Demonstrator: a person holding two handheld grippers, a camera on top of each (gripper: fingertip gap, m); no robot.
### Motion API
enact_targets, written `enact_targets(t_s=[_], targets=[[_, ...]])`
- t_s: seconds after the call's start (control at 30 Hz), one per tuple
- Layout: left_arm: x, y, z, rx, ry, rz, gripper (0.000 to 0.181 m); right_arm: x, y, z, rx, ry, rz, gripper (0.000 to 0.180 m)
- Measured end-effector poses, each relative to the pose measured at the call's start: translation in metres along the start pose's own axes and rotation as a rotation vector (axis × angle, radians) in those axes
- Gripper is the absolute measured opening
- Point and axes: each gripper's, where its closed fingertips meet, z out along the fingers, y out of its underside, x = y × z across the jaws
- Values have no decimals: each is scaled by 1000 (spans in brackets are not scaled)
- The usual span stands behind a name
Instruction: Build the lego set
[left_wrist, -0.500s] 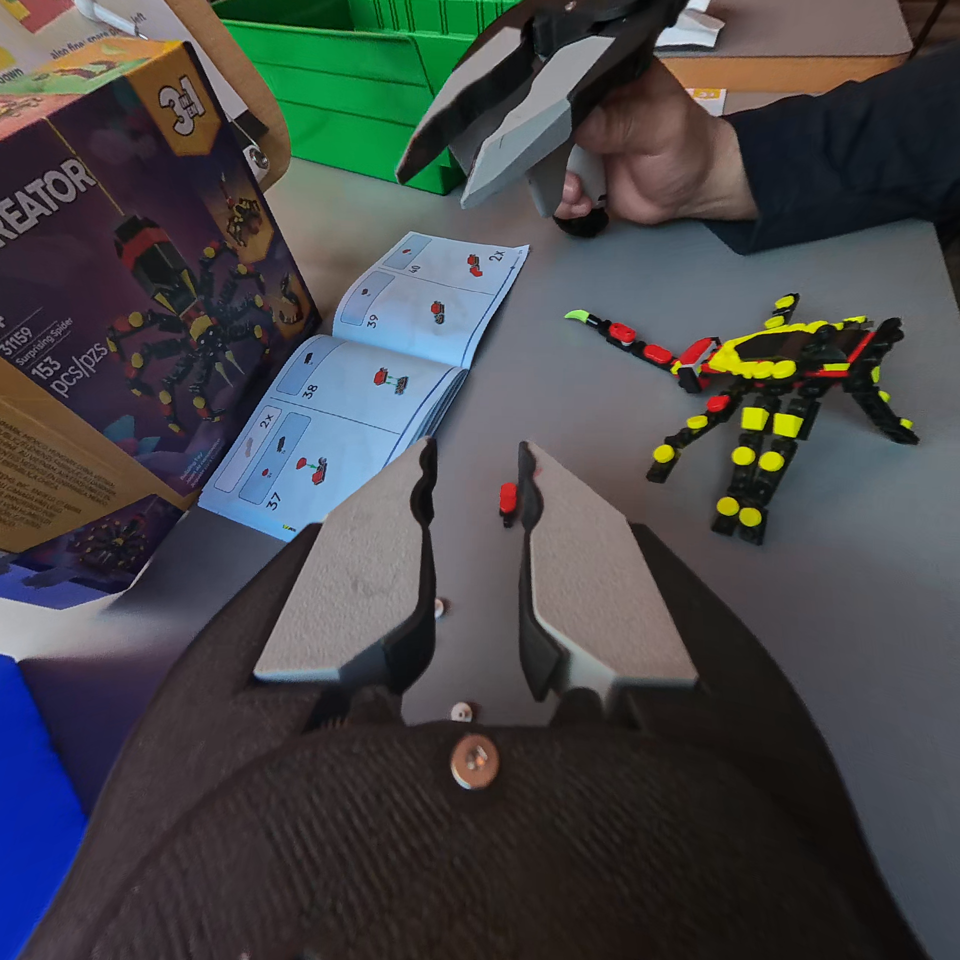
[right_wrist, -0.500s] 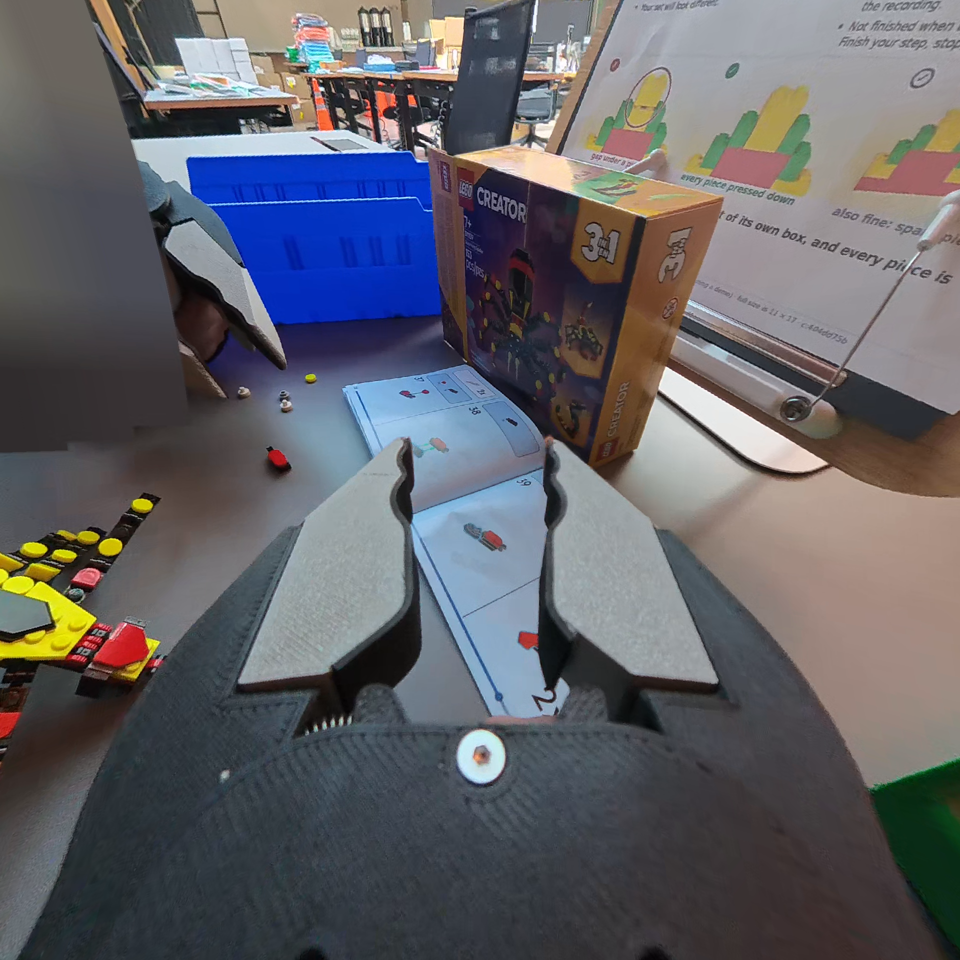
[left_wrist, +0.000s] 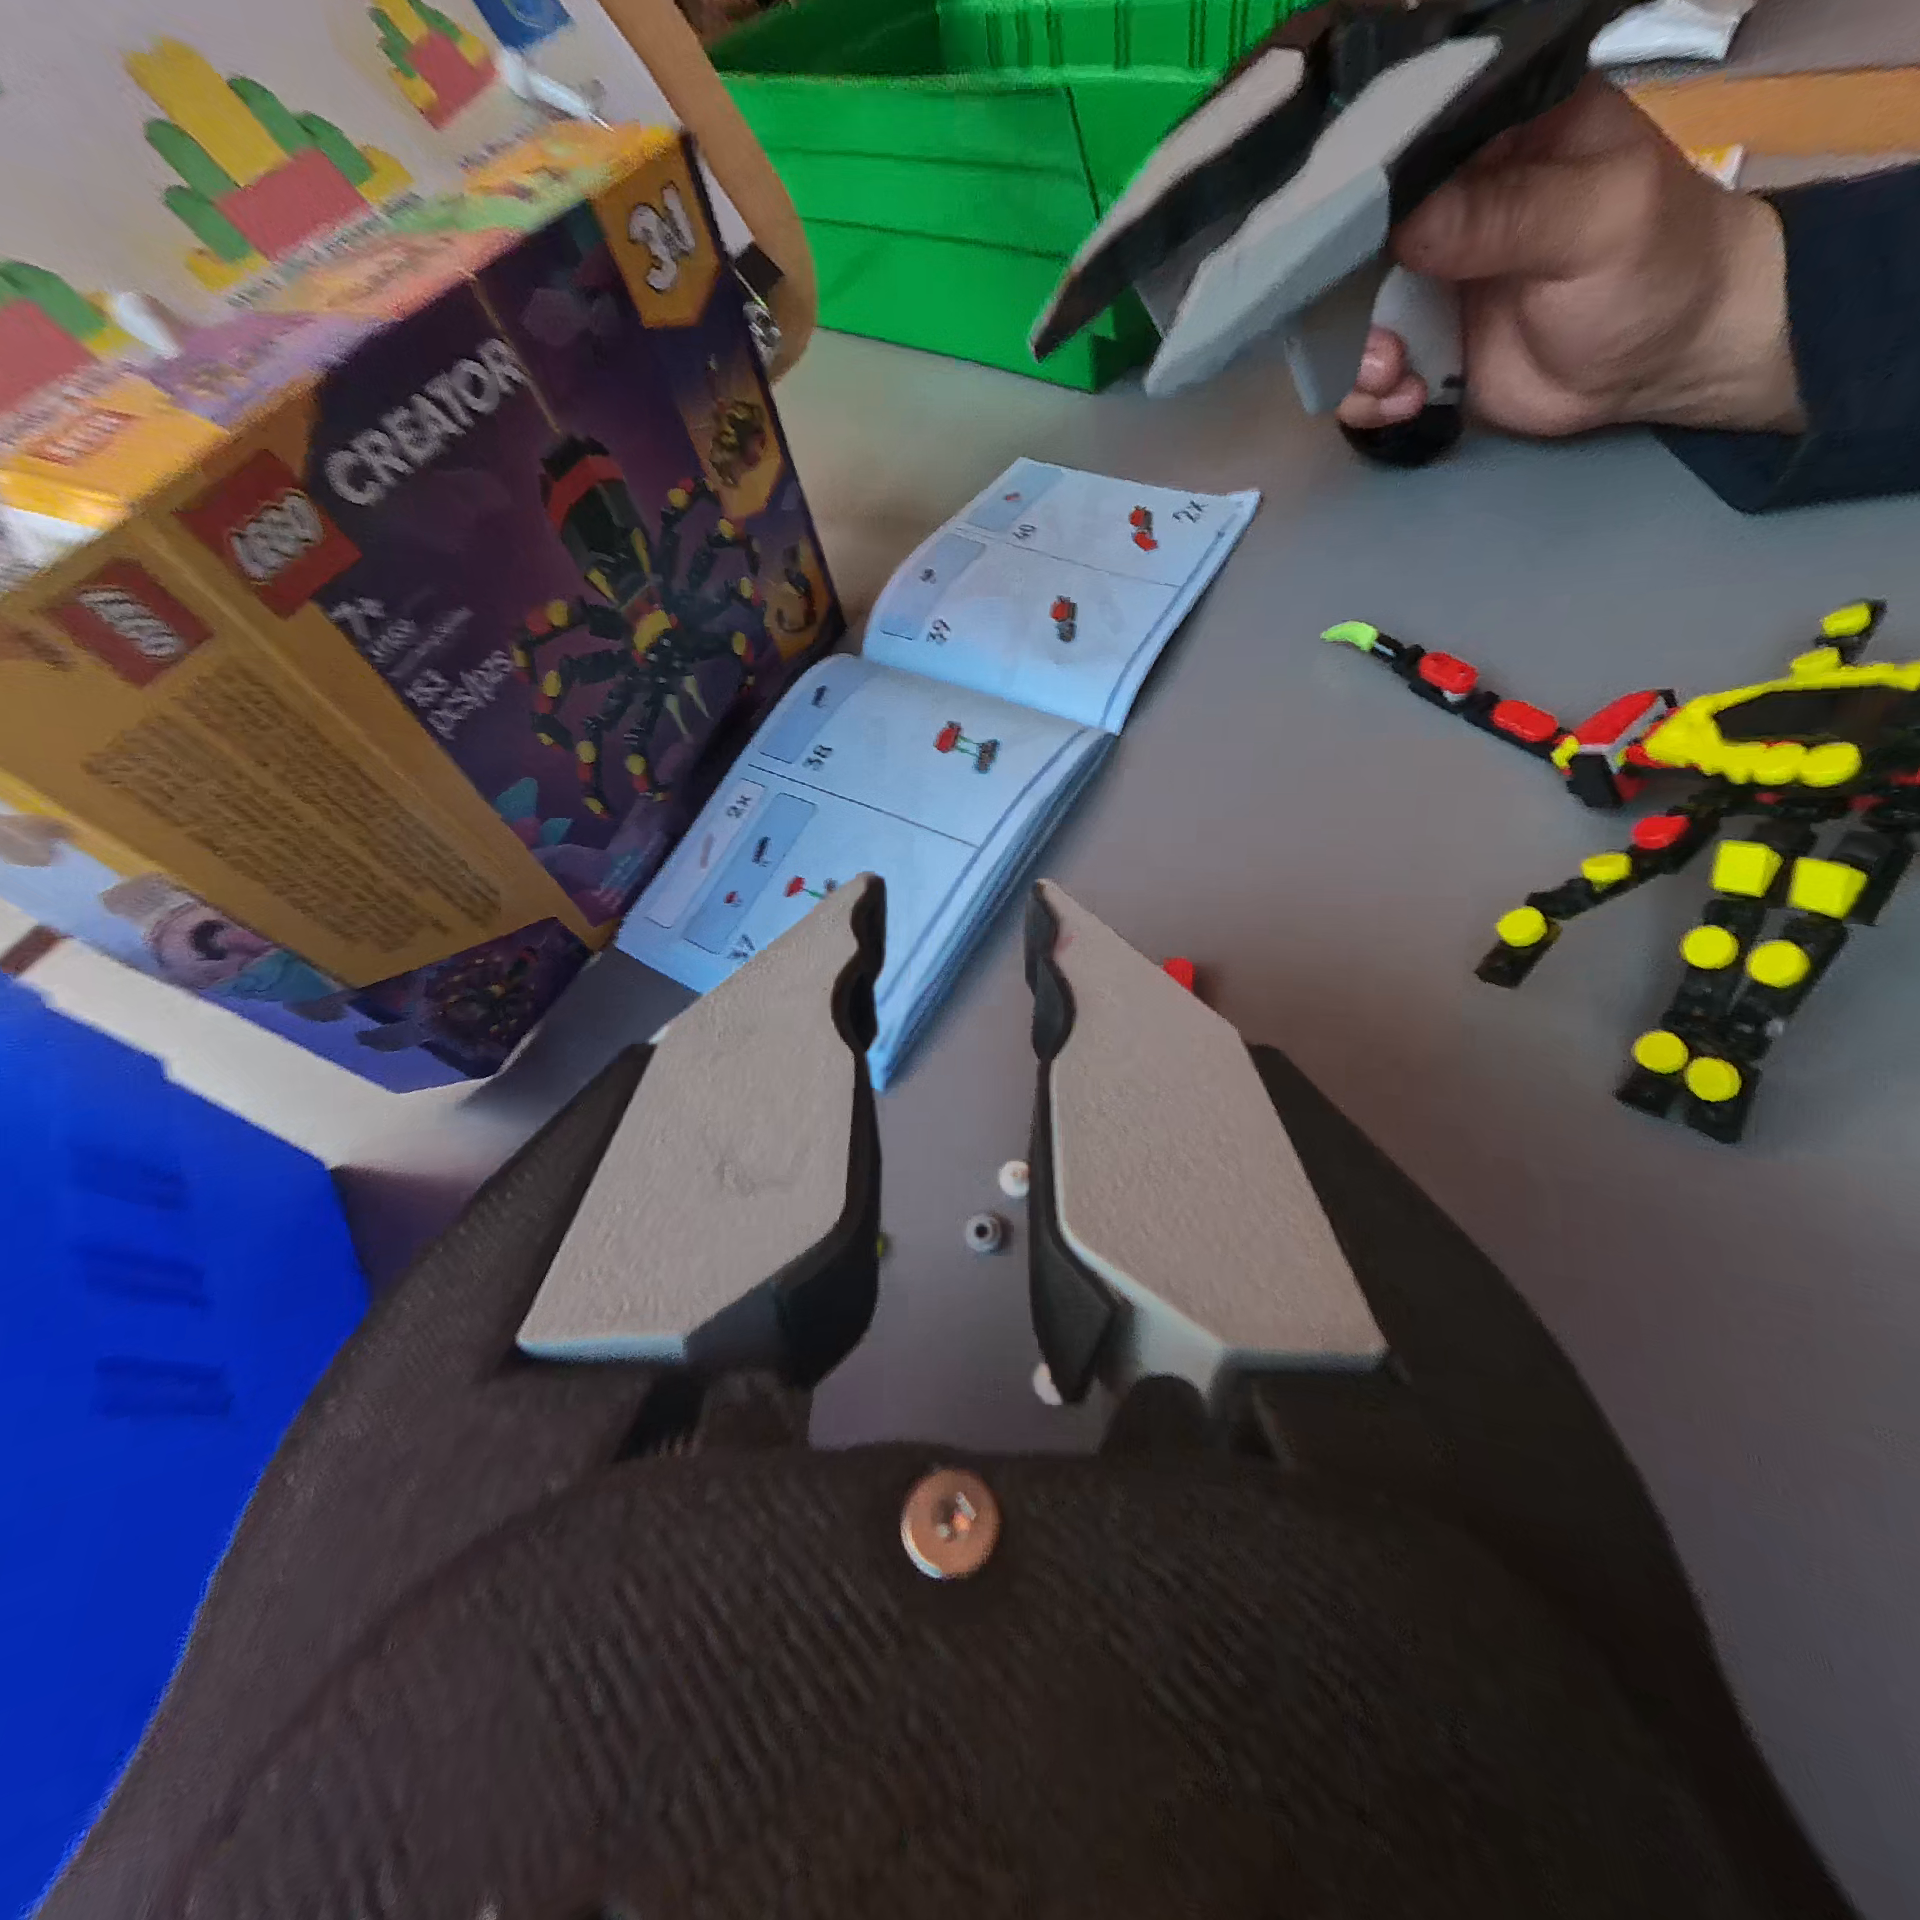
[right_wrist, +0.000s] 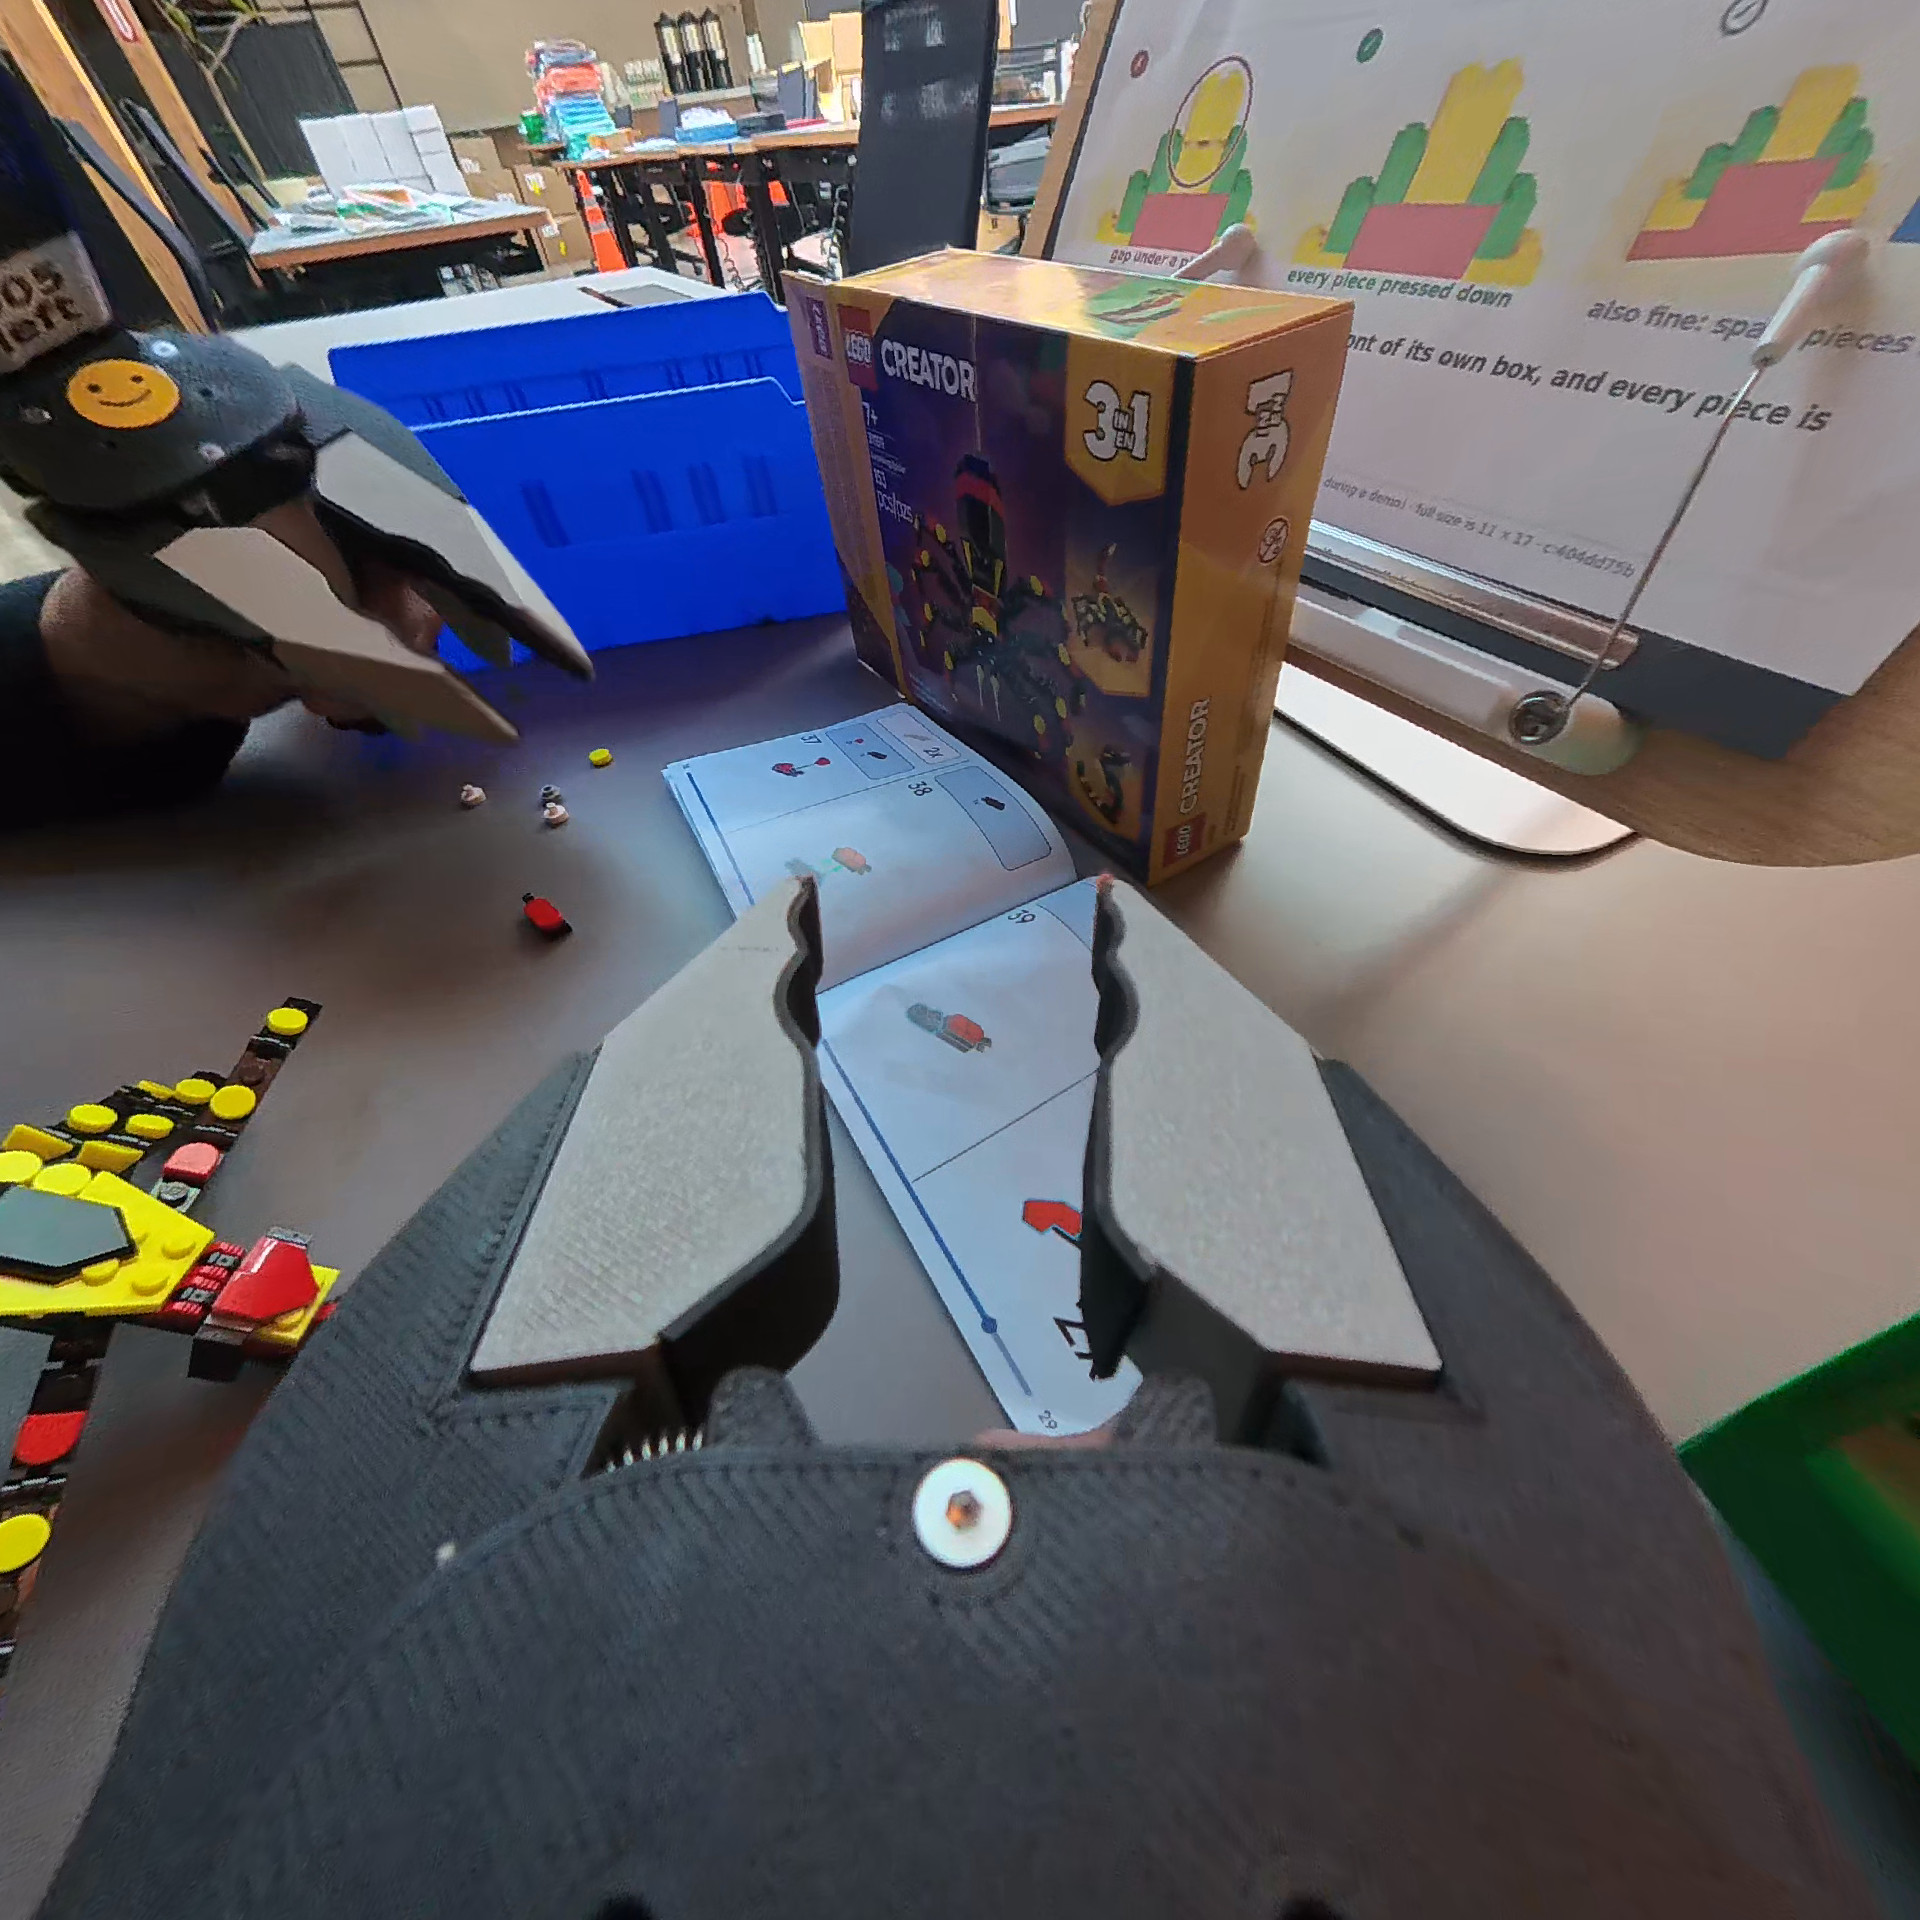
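Left tongs (left_wrist: 954, 902) apart, right tongs (right_wrist: 951, 899) apart, black-yellow-red lego model (left_wrist: 1756, 821) with green-tipped tail

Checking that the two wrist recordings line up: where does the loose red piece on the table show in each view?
Left wrist view: the loose red piece peeks out just right of the left claw's right fingertip, on the grey table.
Right wrist view: it lies at left of centre, left of the booklet.
Shared landmark: the open instruction booklet beside the set's box.

Bright even light, motion blur left view, fisheye-bent edges
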Motion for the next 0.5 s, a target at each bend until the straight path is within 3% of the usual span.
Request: enact_targets(t_s=[0.2, 0.5], targets=[[-33, -29, -30, 182, -112, -130, 23, 2, -3, -2, 2, 35, -25, 49], [-3, -57, -42, 298, -8, -111, 24, -6, -6, 2, 16, 14, -18, 48]])
